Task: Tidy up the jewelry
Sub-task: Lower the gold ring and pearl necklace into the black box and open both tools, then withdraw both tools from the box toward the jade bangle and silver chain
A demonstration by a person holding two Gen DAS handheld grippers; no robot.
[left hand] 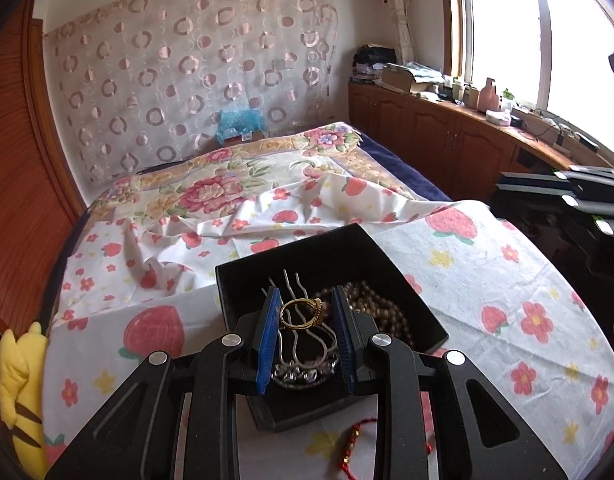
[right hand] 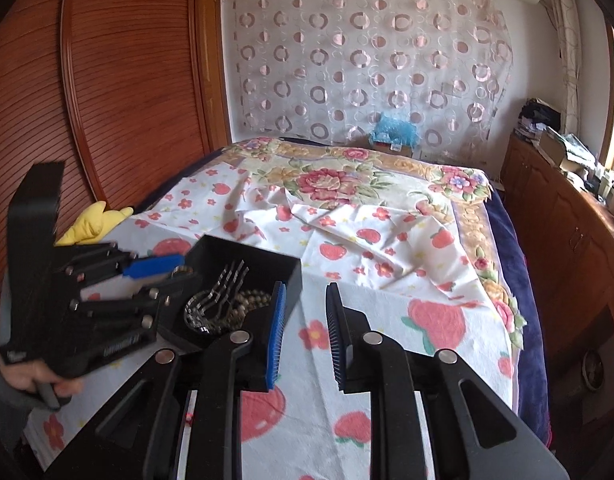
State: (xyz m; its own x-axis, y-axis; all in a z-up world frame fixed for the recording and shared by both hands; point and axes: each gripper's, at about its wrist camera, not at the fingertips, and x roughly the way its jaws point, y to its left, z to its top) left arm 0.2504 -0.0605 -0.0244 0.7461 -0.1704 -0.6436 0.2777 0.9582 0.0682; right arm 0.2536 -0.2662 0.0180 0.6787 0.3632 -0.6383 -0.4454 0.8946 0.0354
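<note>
Two risks stand out at this moment. A thin gold finger ring (left hand: 301, 312) is pinched between the blue ribbed pads of the left gripper (left hand: 305, 308), directly above the open black square box (left hand: 411, 280), so that the jaws are closed to the ring's width. Only the ring's narrow rim is caught, so a small slackening or a twist could let it slip; if it were released off-centre of the box, it could fall onto the strawberry-printed white bedsheet (left hand: 487, 280) and be lost in the folds behind the box. Inside the box, a silver pronged hair comb (left hand: 295, 344) and a coil of brown wooden beads (left hand: 371, 304) already lie heaped, so the ring may be dropped among the prongs and become tangled. A red braided cord bracelet with gold beads (left hand: 353, 440) lies on the sheet just in front of the box, partly hidden under the left gripper, and could be dragged or pressed by its body.

The right gripper (right hand: 305, 308) hovers to the right of the box with its jaws moderately apart and nothing between them. A collision with the box wall is judged possible if it is swung leftward.

Pale lettering can be seen on the left gripper's body in the right wrist view, but it is too blurred to be read; no other brand or label is legible
</note>
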